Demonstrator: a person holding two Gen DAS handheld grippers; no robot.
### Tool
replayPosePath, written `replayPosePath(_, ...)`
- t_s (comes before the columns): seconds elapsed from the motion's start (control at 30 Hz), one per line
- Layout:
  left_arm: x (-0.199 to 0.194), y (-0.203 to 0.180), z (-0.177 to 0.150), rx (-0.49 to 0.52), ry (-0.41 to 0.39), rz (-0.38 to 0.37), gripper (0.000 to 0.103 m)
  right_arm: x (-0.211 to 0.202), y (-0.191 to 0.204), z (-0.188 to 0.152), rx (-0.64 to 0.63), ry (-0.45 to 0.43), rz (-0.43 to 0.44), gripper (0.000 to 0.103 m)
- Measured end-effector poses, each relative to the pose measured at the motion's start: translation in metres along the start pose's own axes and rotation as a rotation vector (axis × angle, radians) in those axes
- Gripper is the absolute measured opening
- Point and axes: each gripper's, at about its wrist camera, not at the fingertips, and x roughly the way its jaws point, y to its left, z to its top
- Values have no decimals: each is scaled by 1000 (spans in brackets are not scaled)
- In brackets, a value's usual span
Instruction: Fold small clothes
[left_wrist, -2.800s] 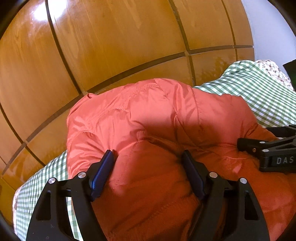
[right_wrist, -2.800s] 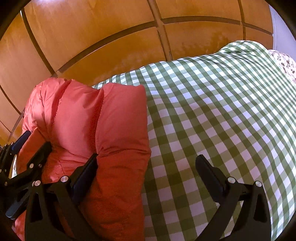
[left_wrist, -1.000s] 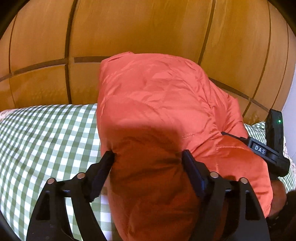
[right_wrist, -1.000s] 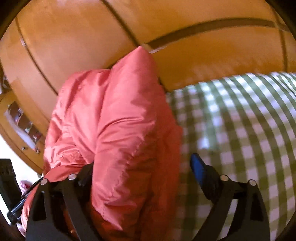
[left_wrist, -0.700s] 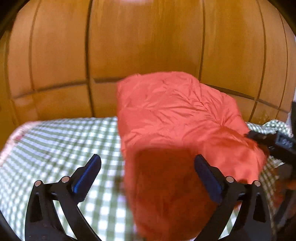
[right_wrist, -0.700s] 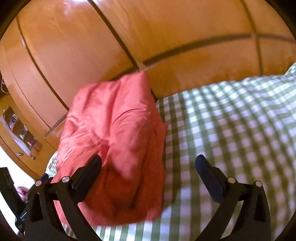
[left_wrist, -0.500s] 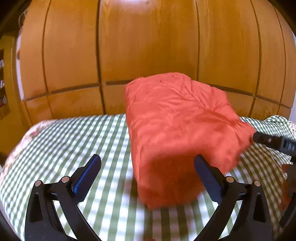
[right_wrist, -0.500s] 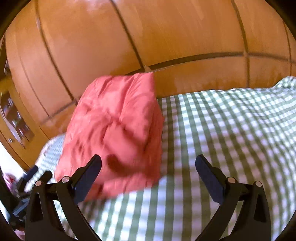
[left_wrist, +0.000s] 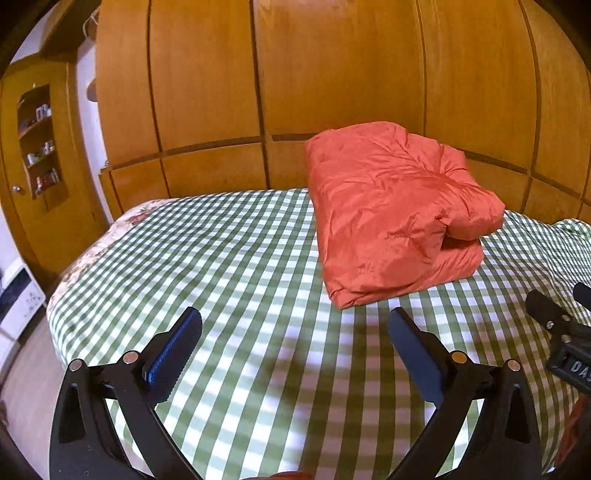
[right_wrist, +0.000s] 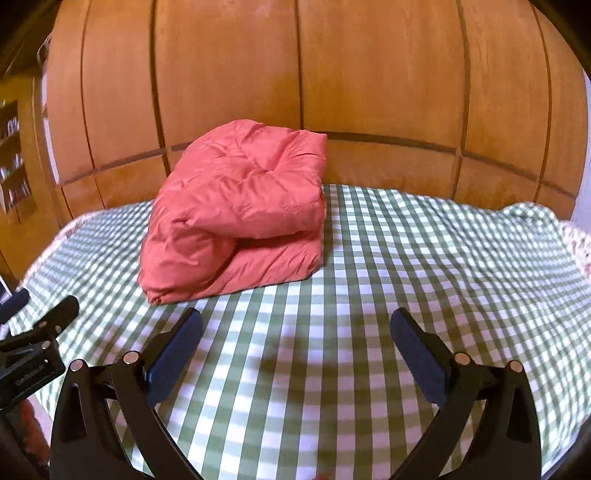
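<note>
A folded orange-red puffy jacket lies on the green checked bed cover, near the wooden wall. It also shows in the right wrist view. My left gripper is open and empty, hanging above the cover well short of the jacket. My right gripper is open and empty too, back from the jacket's near right corner. Each gripper shows at the edge of the other's view.
Wooden wall panels stand right behind the bed. A wooden cabinet with shelves stands at the left. The bed cover stretches to the right of the jacket, with a floral sheet edge at far right.
Both grippers opened, let go of the jacket and pulled back from it. The jacket now lies folded on the bed by itself.
</note>
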Motion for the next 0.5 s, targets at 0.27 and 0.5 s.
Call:
replayPosePath(0.27,-9,11,-3,-48,9,14,100,-13,10,-5,-5,-7,21,101)
replayPosePath(0.5,-11,9,-3,-41,7,10,100,-15,8,-6,6,-7,38,101)
